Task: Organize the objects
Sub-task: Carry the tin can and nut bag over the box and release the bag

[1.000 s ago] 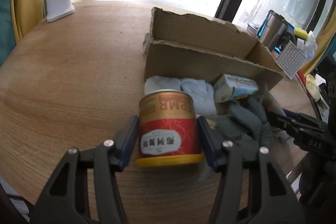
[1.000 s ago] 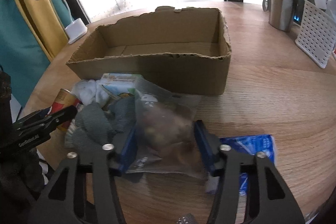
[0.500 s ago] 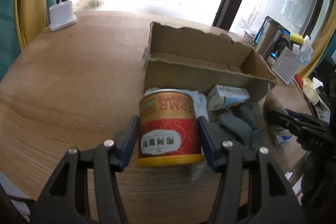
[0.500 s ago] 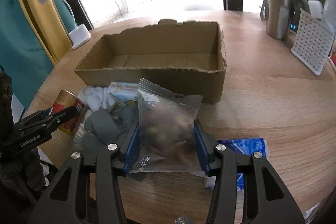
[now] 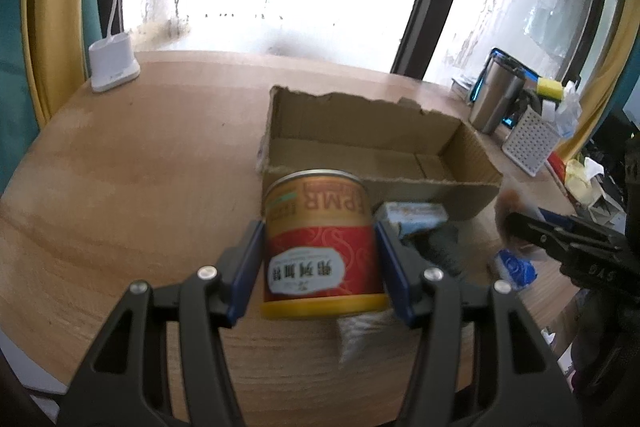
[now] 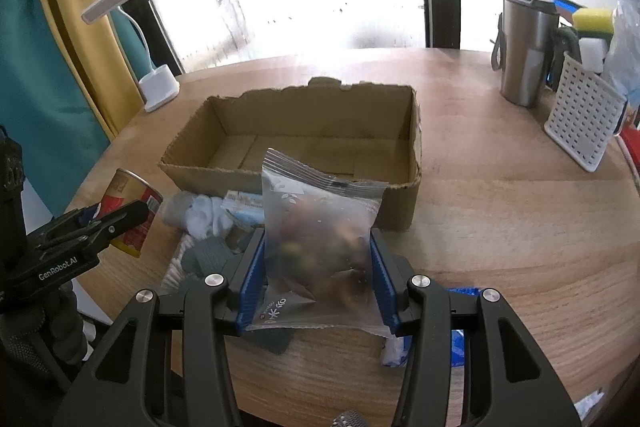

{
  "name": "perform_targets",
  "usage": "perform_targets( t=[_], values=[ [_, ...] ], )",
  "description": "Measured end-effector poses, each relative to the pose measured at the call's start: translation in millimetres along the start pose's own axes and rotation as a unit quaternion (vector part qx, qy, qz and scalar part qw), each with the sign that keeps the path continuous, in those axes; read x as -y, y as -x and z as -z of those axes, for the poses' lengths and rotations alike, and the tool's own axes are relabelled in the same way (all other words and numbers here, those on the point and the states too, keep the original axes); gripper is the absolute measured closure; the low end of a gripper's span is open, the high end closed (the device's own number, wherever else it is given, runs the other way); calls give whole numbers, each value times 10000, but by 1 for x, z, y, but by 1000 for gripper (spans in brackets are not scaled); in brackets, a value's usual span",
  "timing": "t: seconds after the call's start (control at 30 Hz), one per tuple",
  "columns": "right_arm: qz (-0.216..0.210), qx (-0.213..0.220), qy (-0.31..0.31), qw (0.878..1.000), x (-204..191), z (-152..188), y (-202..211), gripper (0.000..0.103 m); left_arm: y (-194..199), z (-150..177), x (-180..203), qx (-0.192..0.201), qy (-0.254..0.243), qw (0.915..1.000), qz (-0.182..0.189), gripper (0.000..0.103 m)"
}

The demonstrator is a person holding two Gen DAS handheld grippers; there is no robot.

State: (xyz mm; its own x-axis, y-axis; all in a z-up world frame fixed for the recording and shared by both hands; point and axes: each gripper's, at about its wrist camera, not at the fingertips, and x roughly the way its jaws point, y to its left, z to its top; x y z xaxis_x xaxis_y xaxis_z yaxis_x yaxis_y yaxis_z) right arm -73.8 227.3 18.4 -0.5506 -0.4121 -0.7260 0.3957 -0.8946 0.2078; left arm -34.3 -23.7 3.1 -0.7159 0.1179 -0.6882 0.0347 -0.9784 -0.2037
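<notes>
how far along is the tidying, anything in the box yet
Nothing looks done: the cardboard box is empty. In hand: the left gripper clamps the red can, and the right gripper clamps the snack bag. Left on the table: the white cloth, small carton, grey glove and blue packet.

We count one red can (image 5: pixel 320 247) between our left tongs, one snack bag (image 6: pixel 320 247) between our right — one cardboard box (image 6: pixel 304 131) beyond them, one steel tumbler (image 6: pixel 524 47), one white basket (image 6: pixel 580 119).
</notes>
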Motion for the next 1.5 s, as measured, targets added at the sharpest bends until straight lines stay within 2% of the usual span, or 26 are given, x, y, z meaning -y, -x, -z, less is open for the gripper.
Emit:
perform_targets(
  t=[0.77,1.5],
  values=[
    [24,210,8,9998,11,-38,9,52,-2,-46,26,202,-296,9991,243,46],
    [-9,163,-37,9999,26,-65,-12,52,-29,-73,34,101,-388,9987,319,46]
  ],
)
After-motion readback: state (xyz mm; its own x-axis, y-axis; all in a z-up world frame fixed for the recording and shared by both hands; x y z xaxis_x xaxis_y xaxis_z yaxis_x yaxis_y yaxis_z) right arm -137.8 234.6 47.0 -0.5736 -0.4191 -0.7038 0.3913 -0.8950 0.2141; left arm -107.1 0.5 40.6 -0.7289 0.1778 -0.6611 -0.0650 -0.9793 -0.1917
